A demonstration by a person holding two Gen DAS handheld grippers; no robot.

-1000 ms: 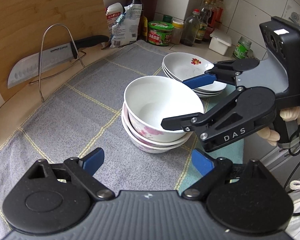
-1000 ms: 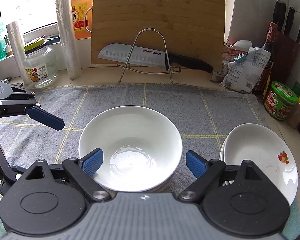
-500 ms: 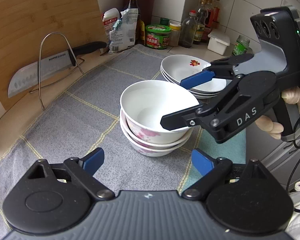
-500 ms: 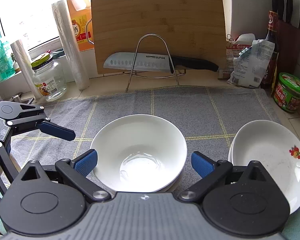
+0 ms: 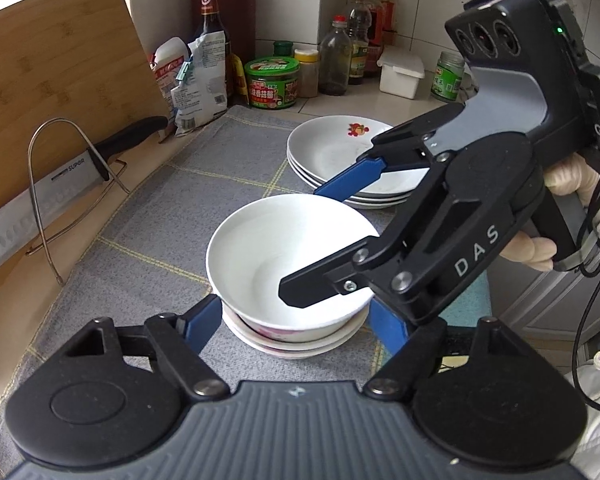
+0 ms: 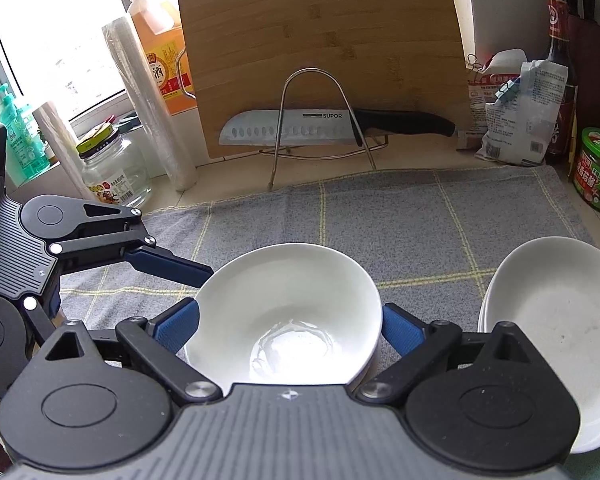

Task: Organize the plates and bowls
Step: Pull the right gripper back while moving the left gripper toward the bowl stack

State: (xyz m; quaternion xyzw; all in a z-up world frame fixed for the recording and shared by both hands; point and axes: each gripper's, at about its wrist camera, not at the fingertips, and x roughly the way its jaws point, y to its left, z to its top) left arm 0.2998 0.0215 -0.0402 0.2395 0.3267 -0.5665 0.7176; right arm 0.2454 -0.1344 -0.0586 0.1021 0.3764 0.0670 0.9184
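I see both tongs closing around the glossy white top bowl (image 5: 288,256), pads apart from its rim.

"SUPOR" on the knife blade (image 6: 288,131), "DAS" on the right tongs (image 5: 476,250), "酒" on the orange jug (image 6: 158,72)

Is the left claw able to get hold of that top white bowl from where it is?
Probably yes. The left claw is closing with the top bowl between its fingers, nothing blocking. The right claw straddles the same bowl, so they may crowd each other.
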